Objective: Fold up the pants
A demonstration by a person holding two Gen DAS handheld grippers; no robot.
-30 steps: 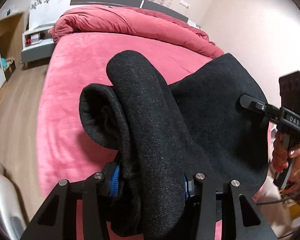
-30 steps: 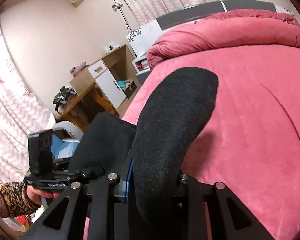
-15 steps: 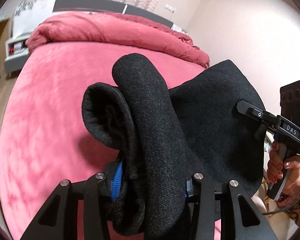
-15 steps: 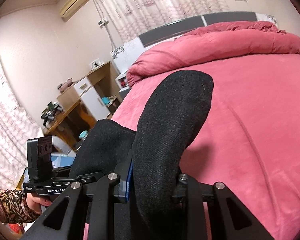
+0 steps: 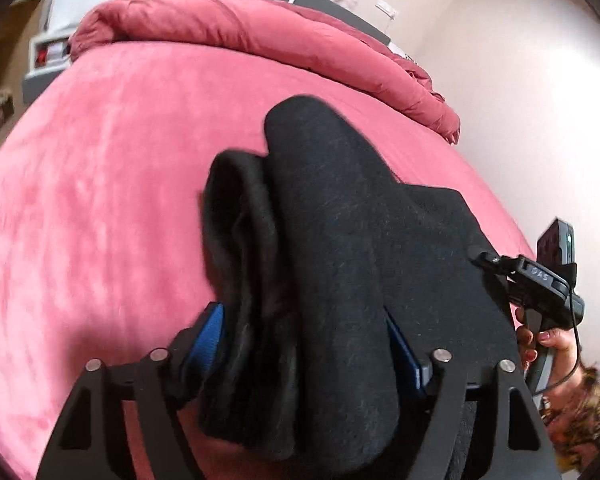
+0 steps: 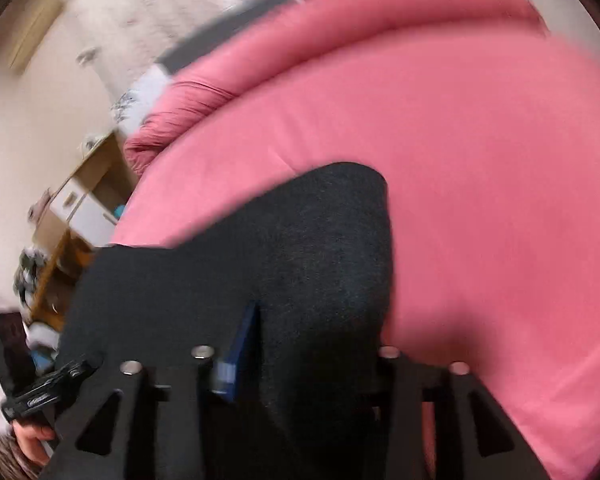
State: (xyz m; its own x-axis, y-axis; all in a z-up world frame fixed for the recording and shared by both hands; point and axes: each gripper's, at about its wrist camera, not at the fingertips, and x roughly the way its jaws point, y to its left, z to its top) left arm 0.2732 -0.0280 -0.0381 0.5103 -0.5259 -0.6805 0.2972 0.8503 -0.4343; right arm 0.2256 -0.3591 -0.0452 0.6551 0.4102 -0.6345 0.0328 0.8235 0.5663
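Observation:
Thick black pants [image 5: 332,220] hang bunched over the pink bed [image 5: 100,160], stretched between both grippers. My left gripper [image 5: 304,340] has its jaws opening. The rolled fabric still fills the gap between its blue pads [image 5: 210,334], but they have spread and no longer squeeze it. In the blurred right wrist view my right gripper [image 6: 316,360] is opening too. A dark slit shows between its left blue pad [image 6: 240,348] and the pants [image 6: 320,240]. The right gripper [image 5: 540,280] also shows at the cloth's right edge, held by a hand [image 5: 540,340].
A rumpled pink duvet [image 5: 240,28] lies along the head of the bed [image 6: 500,160]. A wooden desk and a white cabinet [image 6: 80,200] stand left of the bed. A pale wall runs along its right side.
Both grippers carried the pants forward and down toward the bed. The blue pads of each have spread apart from their earlier tight grip. The right view has rolled and blurred.

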